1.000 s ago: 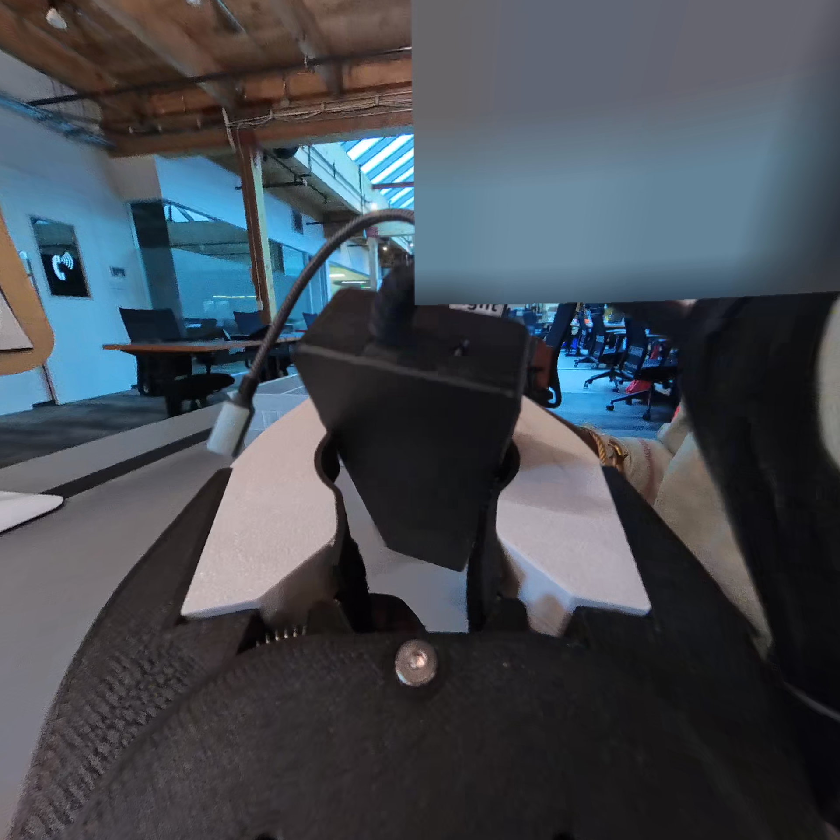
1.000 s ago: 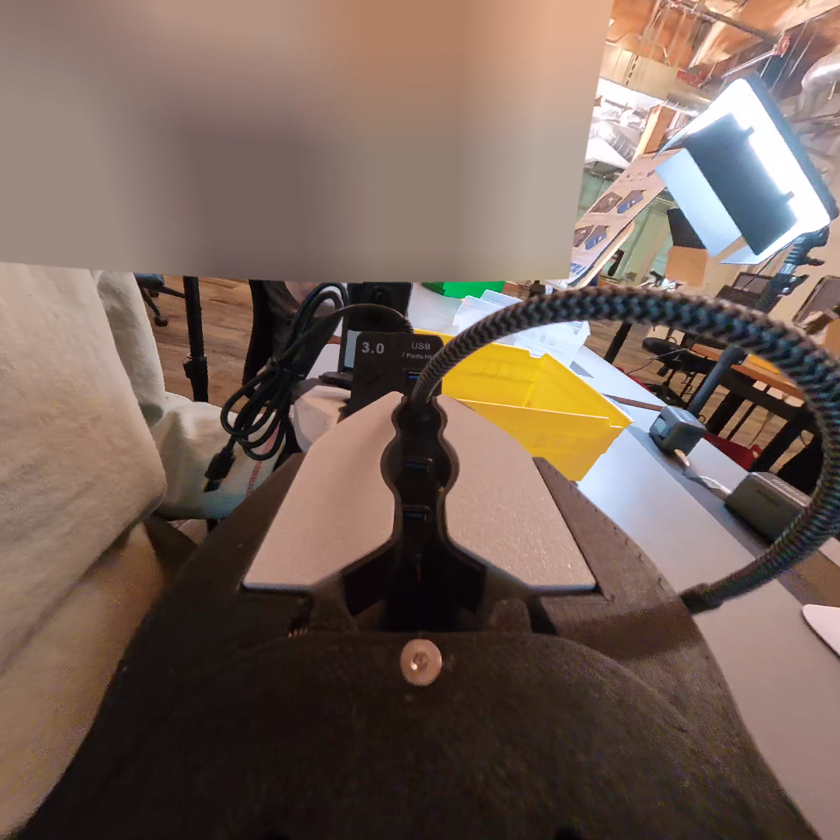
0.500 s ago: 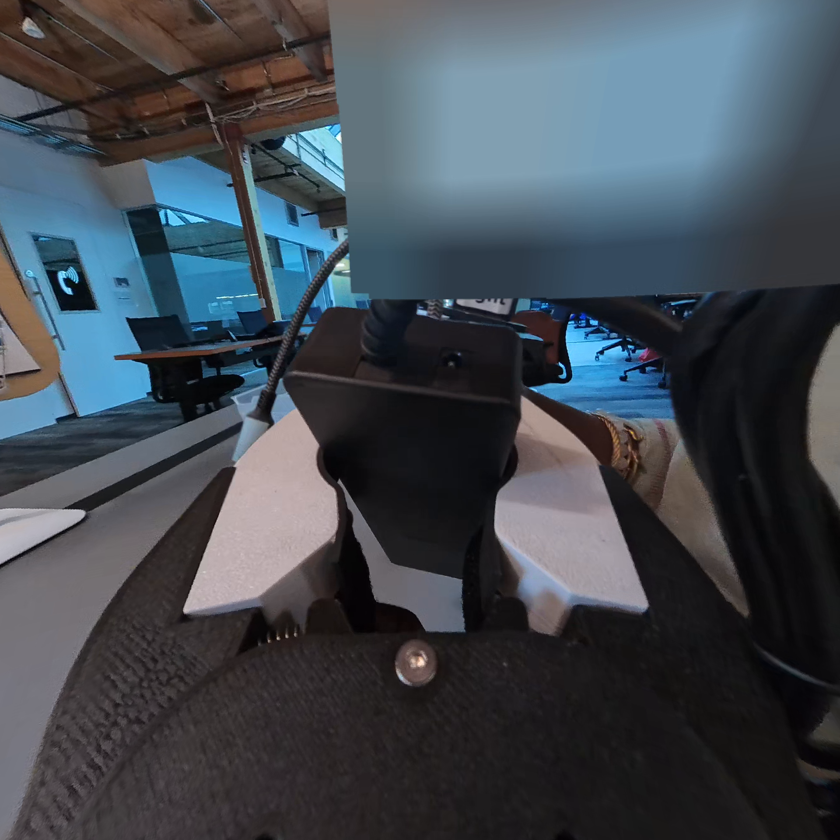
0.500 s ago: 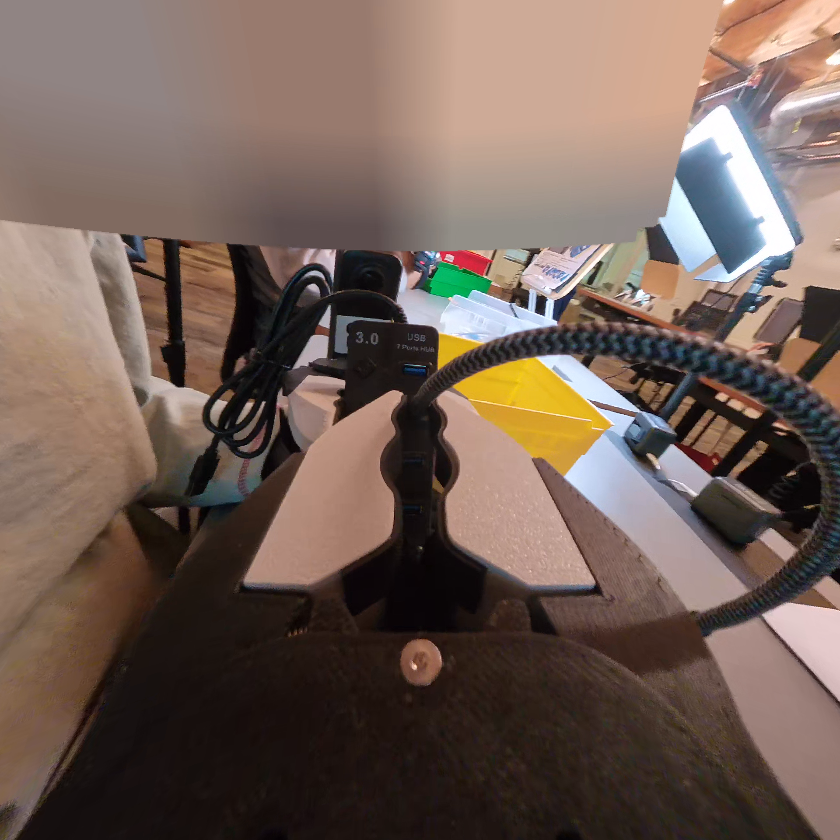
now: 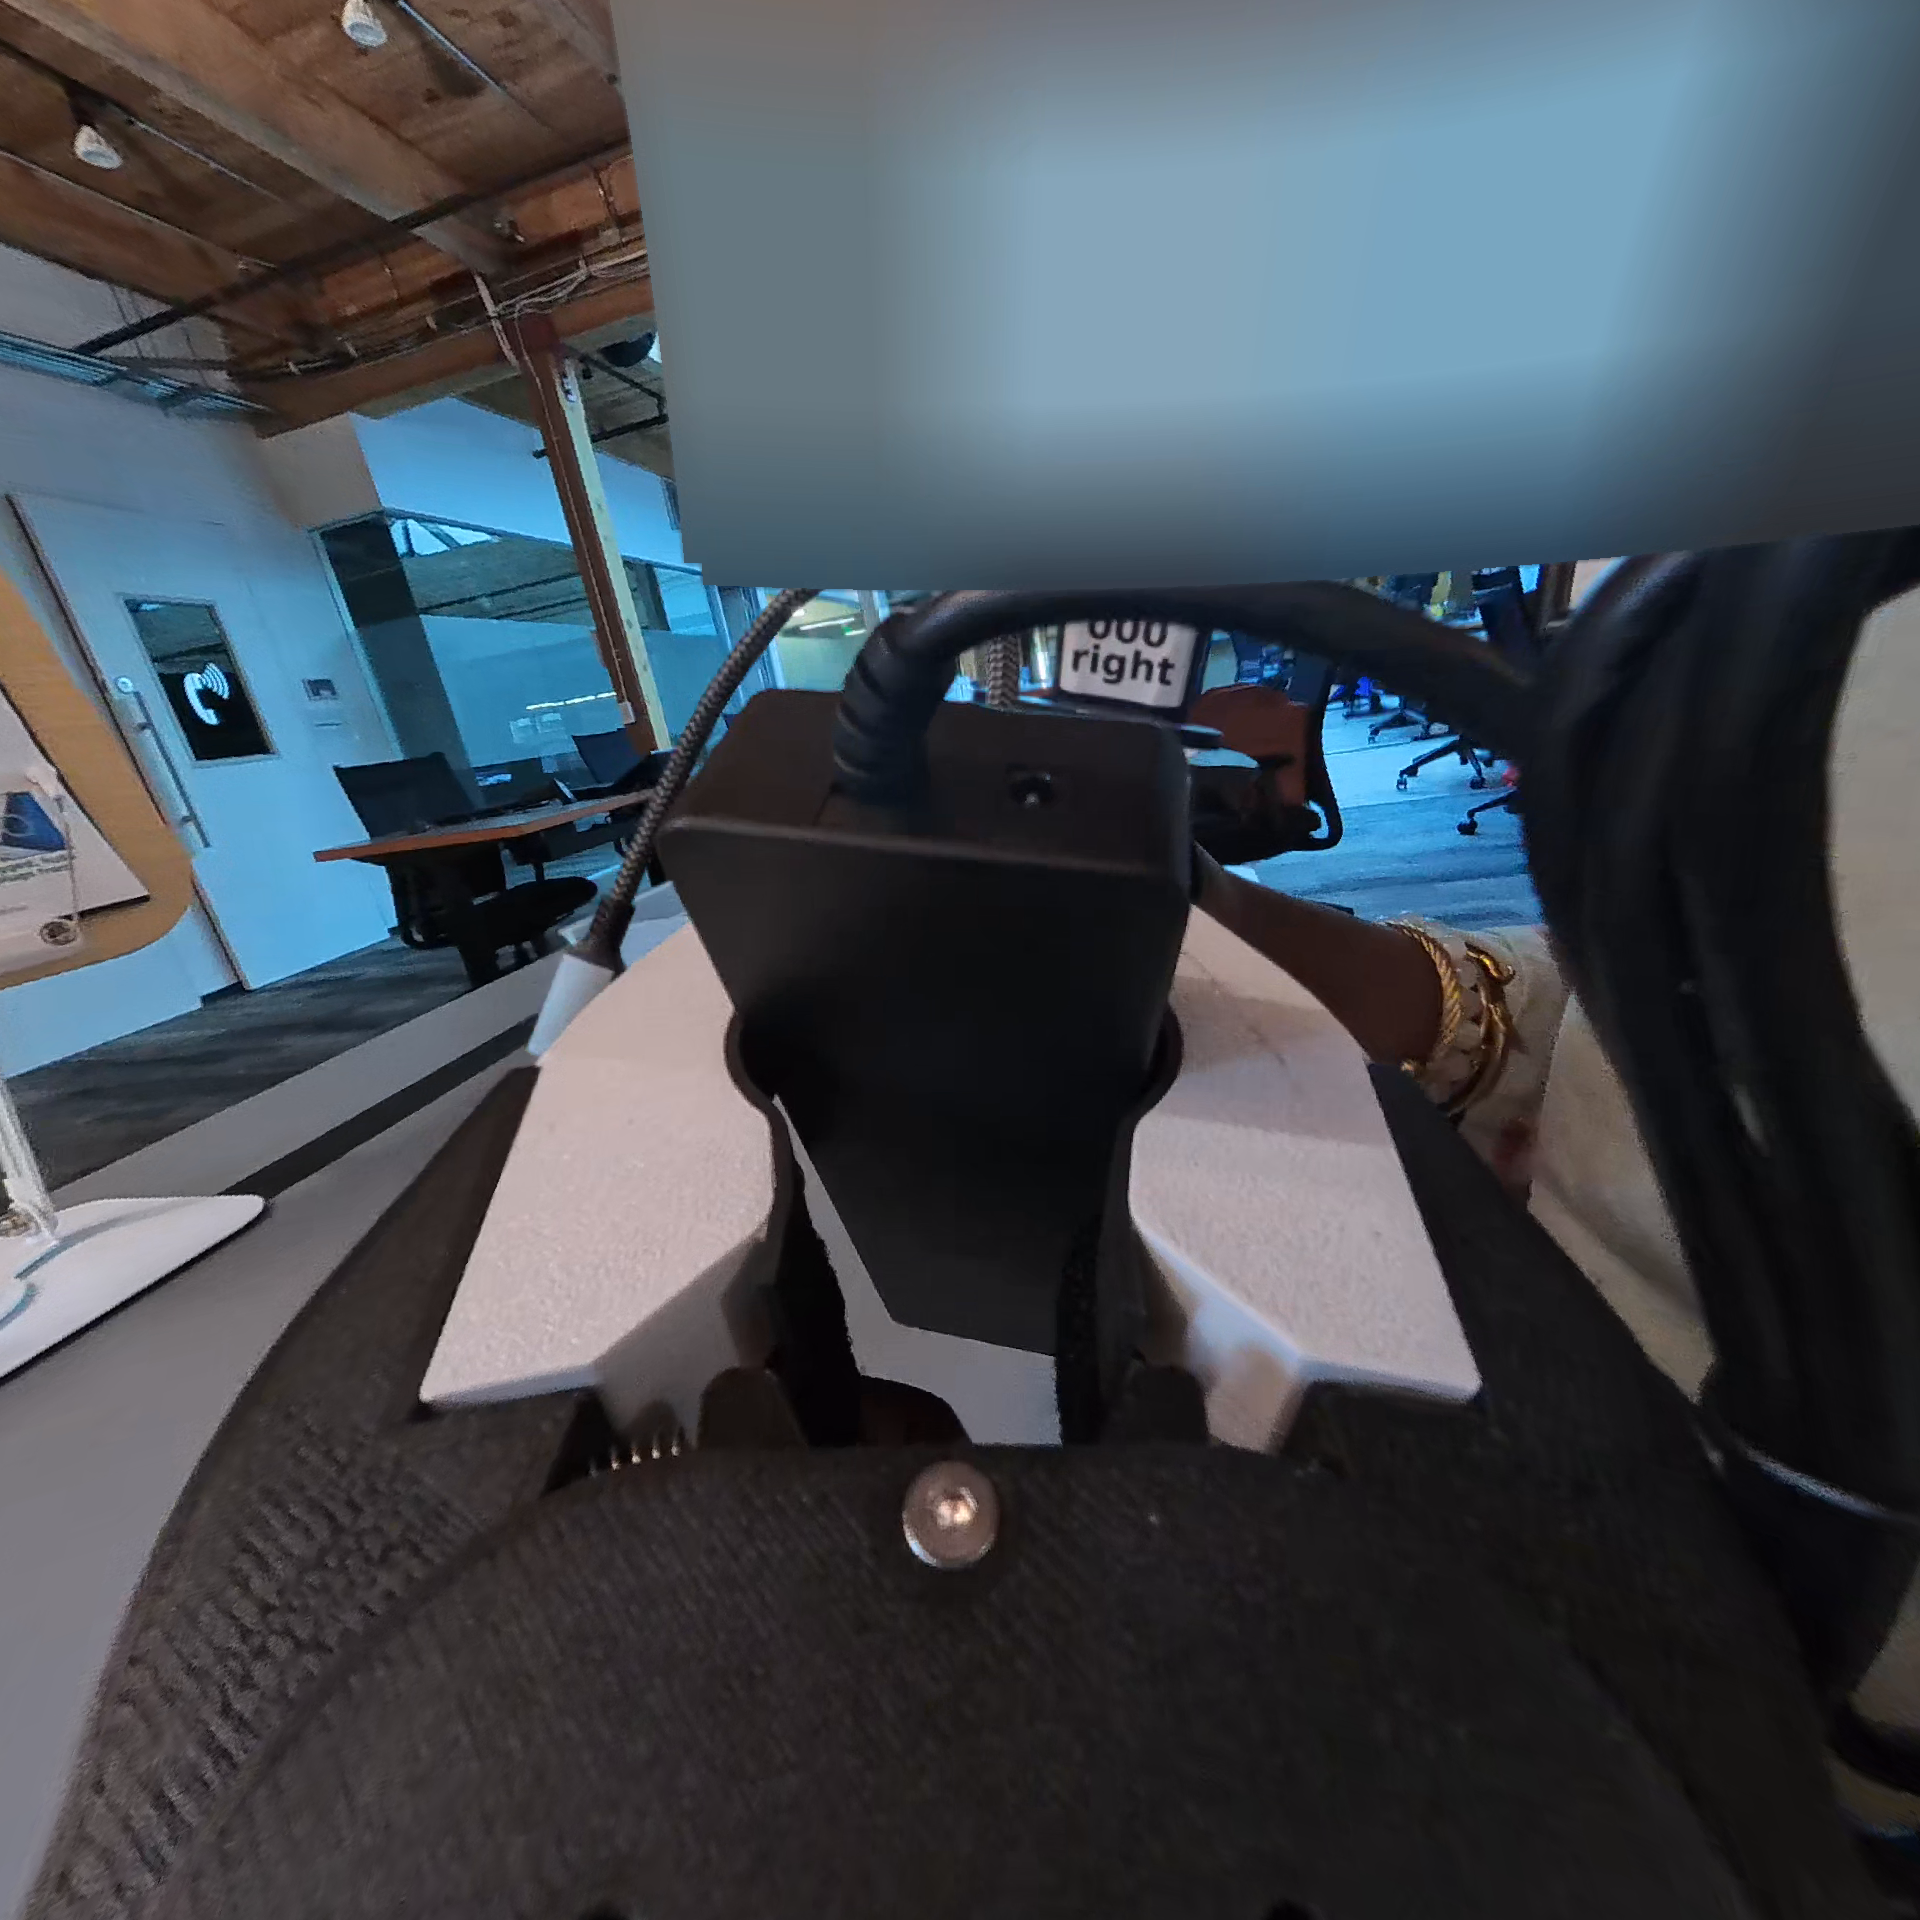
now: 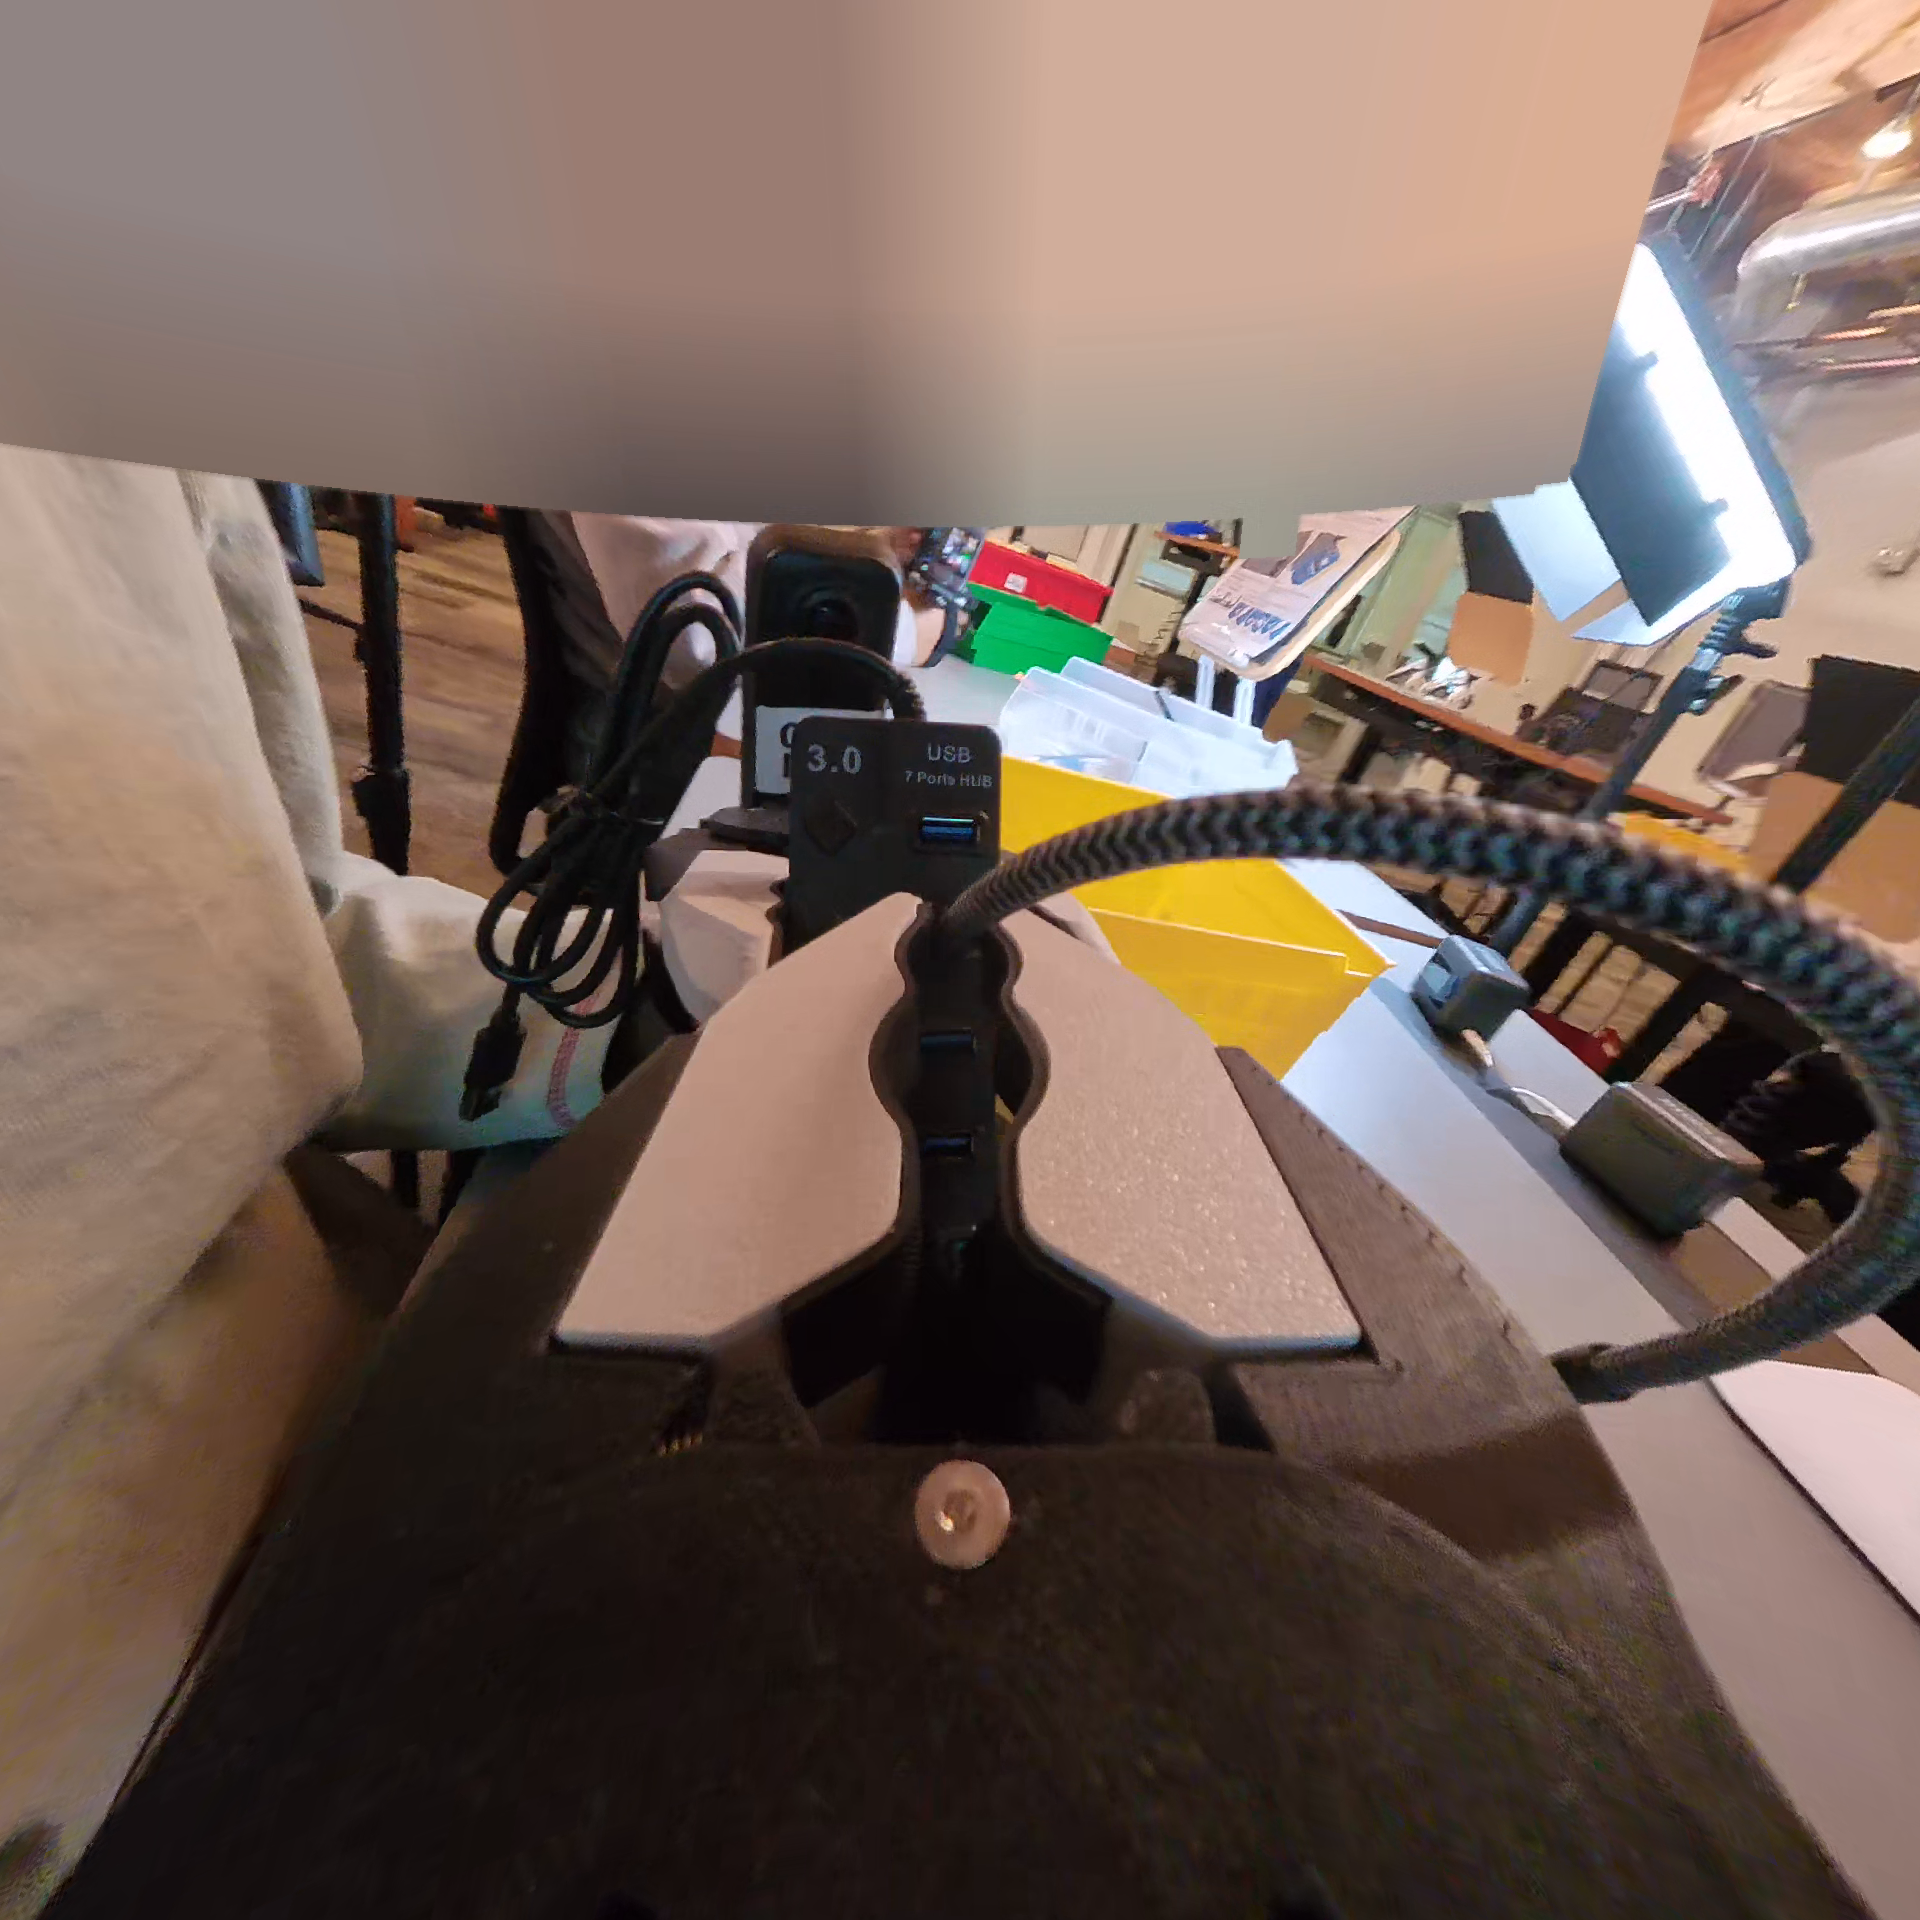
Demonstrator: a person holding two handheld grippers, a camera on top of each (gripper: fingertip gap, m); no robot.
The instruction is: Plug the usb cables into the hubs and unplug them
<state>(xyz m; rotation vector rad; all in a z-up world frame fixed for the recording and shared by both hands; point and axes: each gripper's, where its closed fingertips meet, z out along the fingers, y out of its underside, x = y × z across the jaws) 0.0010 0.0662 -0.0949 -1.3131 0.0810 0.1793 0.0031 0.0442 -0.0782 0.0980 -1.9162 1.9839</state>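
A grey worktop [image 6: 1714, 1538] ran along the right of the right wrist view. On it lay two small grey boxes [image 6: 1652, 1153], one nearer and one farther, a yellow bin [image 6: 1226, 935] beyond them, and a white sheet [image 6: 1829, 1455] at the near edge. In the left wrist view, the worktop [image 5: 208, 1382] carried a white stand base [image 5: 114, 1268] at far left.
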